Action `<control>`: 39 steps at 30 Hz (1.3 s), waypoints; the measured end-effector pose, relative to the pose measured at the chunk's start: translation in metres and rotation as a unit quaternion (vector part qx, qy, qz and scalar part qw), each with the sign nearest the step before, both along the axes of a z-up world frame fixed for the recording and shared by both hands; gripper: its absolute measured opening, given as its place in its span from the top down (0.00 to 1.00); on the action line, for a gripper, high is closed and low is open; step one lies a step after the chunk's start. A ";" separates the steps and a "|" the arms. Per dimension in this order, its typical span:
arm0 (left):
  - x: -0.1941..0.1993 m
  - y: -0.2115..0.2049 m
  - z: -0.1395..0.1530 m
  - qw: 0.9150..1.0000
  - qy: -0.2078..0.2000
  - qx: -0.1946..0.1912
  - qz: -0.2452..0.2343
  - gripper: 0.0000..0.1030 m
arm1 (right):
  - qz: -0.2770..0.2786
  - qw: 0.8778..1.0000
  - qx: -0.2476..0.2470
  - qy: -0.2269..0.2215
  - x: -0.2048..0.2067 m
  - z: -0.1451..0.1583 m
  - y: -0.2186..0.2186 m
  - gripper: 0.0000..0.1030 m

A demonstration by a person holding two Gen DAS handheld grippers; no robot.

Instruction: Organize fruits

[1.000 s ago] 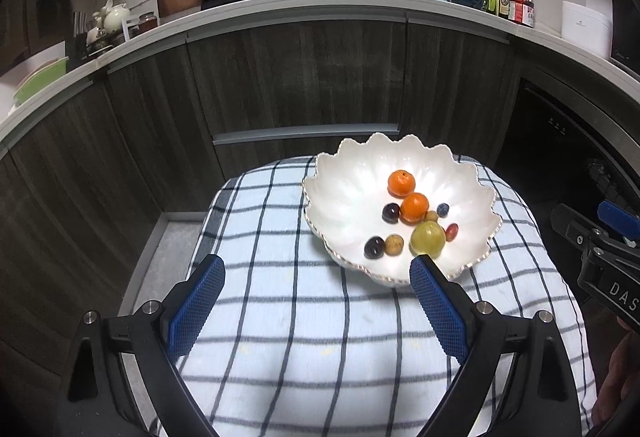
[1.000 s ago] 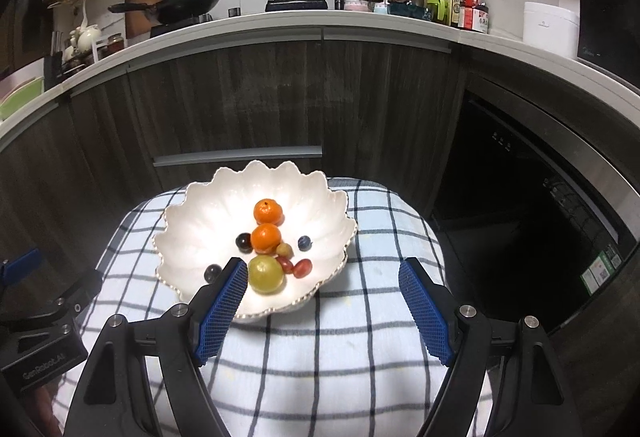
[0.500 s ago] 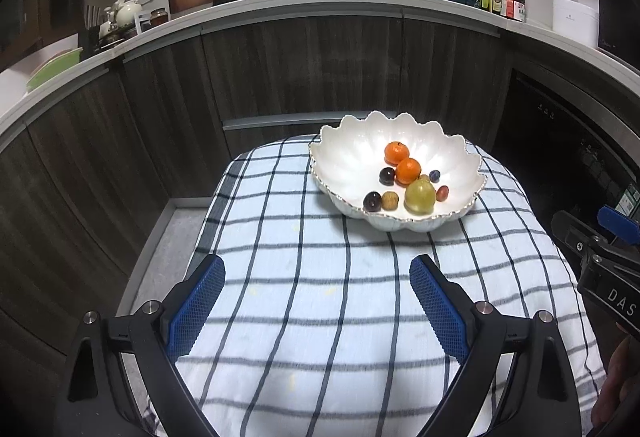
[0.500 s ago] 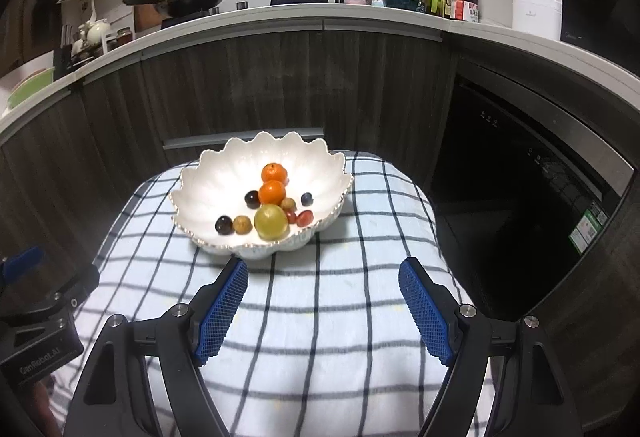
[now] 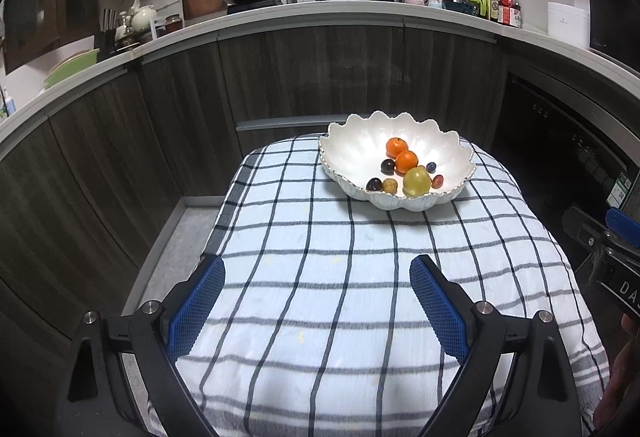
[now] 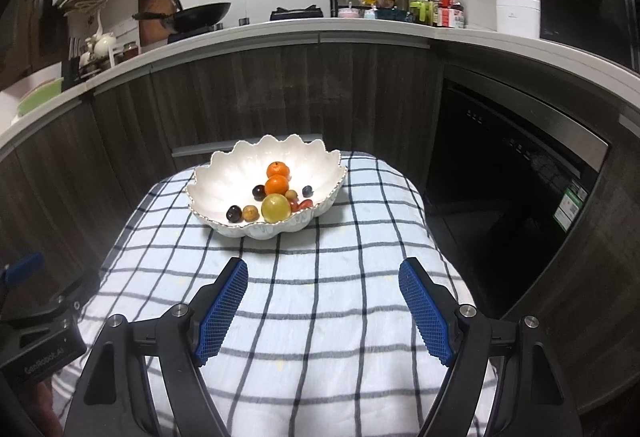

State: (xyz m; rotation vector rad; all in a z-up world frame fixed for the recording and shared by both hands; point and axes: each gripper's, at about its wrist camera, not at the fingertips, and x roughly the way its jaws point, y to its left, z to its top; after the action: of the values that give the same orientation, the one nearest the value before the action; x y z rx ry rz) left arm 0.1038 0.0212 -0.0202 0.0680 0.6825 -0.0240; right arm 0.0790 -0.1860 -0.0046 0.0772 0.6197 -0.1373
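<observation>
- Left wrist view: the left gripper is seen at the bottom of the frame, its blue fingers spread wide with nothing held between them, only the checked cloth below.
- The white scalloped bowl is set right of centre in the frame, on the far part of the cloth-covered desk.
- Inside the bowl are found two oranges, a yellow-green fruit, and several small dark and reddish fruits, whose kind is perhaps grape or plum.
- The right gripper's black body is glimpsed at the right edge.
- Right wrist view: the right gripper is shown at the bottom, fingers held apart and empty.
- The bowl is placed left of centre, well apart from the fingers.
</observation>
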 end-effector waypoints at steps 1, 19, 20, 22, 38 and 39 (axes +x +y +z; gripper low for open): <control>-0.003 0.001 0.000 1.000 -0.002 -0.001 0.001 0.08 | -0.002 1.000 0.000 -0.002 -0.004 0.000 -0.001 0.23; -0.050 0.006 0.010 0.999 -0.044 -0.002 0.020 0.08 | 0.016 1.000 -0.018 -0.020 -0.053 0.006 0.005 0.23; -0.051 0.007 0.009 0.999 -0.044 -0.002 0.019 0.08 | 0.015 0.999 -0.019 -0.022 -0.054 0.007 0.005 0.23; -0.053 0.007 0.009 0.999 -0.044 -0.001 0.019 0.08 | 0.011 0.999 -0.019 -0.025 -0.057 0.008 0.004 0.23; -0.059 0.007 0.012 0.998 -0.056 0.000 0.018 0.04 | 0.008 0.999 -0.020 -0.031 -0.063 0.009 0.003 0.16; -0.059 0.007 0.013 0.998 -0.057 0.000 0.018 0.04 | 0.008 0.999 -0.020 -0.032 -0.063 0.010 0.003 0.16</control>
State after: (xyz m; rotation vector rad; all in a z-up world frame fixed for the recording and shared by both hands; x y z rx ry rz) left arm 0.0445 0.0279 -0.0075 0.0571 0.5697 0.0136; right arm 0.0159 -0.1832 0.0051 0.0371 0.5542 -0.1320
